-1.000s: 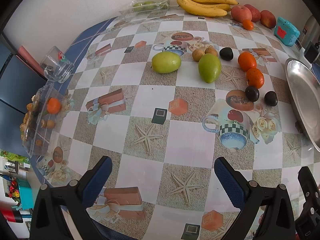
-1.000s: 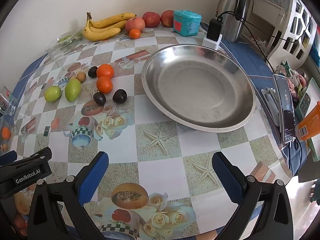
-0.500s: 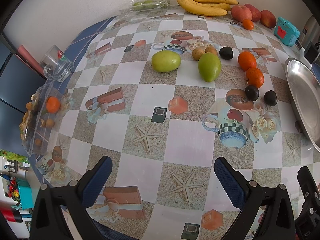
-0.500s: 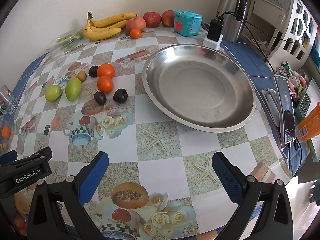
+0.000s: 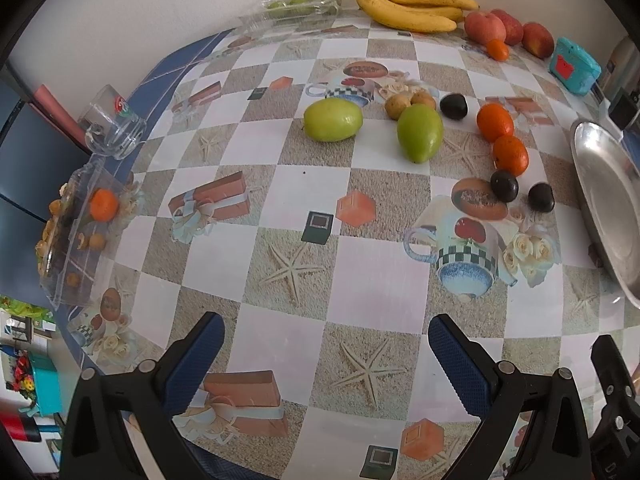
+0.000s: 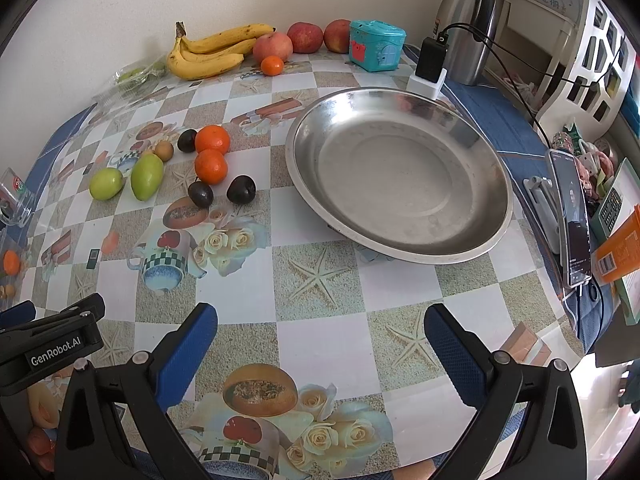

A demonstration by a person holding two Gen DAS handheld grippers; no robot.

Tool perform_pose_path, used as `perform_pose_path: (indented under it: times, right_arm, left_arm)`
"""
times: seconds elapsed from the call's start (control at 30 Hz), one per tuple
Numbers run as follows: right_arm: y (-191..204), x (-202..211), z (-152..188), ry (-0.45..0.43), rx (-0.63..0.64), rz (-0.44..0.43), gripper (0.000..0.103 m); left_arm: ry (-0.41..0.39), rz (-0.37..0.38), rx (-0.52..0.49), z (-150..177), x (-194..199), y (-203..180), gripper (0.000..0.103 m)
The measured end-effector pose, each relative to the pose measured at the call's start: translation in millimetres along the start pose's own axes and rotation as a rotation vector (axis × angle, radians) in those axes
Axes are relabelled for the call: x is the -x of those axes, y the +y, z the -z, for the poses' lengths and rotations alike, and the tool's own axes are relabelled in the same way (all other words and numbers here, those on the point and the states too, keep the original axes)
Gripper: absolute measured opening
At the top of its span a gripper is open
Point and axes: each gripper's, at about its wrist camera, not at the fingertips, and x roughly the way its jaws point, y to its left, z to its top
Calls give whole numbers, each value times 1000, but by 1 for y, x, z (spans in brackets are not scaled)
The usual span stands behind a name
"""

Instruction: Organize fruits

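Loose fruit lies mid-table: two green fruits [image 5: 420, 133] [image 5: 333, 120], two oranges [image 5: 510, 155] [image 5: 495, 121], dark plums [image 5: 504, 185] [image 5: 541, 197] and small brown fruits [image 5: 397, 105]. Bananas [image 5: 412, 10], red apples [image 5: 485, 27] and a small orange [image 5: 498, 49] line the back wall. An empty steel plate [image 6: 400, 172] sits right of the fruit, its rim [image 5: 600, 200] also showing at the left wrist view's right edge. My left gripper [image 5: 324, 348] is open over the near table, well short of the fruit. My right gripper [image 6: 320, 340] is open near the front edge, below the plate.
A clear glass mug [image 5: 114, 130] and a plastic tray with an orange [image 5: 80, 224] sit at the left edge. A teal box [image 6: 376, 44], charger [image 6: 430, 62], thermos [image 6: 468, 20] and phone on a stand [image 6: 572, 216] crowd the right side.
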Motion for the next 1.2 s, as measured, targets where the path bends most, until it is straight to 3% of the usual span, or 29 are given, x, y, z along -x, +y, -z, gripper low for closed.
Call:
perform_pose_path:
  times: [0.17, 0.23, 0.27, 0.5, 0.83, 1.0, 1.2]
  right_arm:
    - [2, 1, 0, -14, 10, -3, 103]
    - [5, 0, -3, -13, 22, 0, 103]
    - [7, 0, -4, -17, 32, 0, 103]
    - [13, -1, -24, -41, 33, -69, 103]
    - [16, -8, -66, -62, -15, -198, 103]
    - [20, -10, -86, -91, -1, -214, 103]
    - [30, -20, -104, -63, 31, -221, 103]
  left_arm:
    - [-24, 22, 15, -5, 1, 3, 103]
    - [-110, 127, 70, -10, 7, 9, 103]
    - [-109, 134, 73, -12, 8, 9, 103]
    - [-82, 84, 118, -41, 9, 19, 103]
    - [-2, 133, 177, -81, -14, 31, 103]
    - [6, 116, 193, -95, -24, 42, 103]
    - [7, 97, 185, -108, -33, 43, 103]
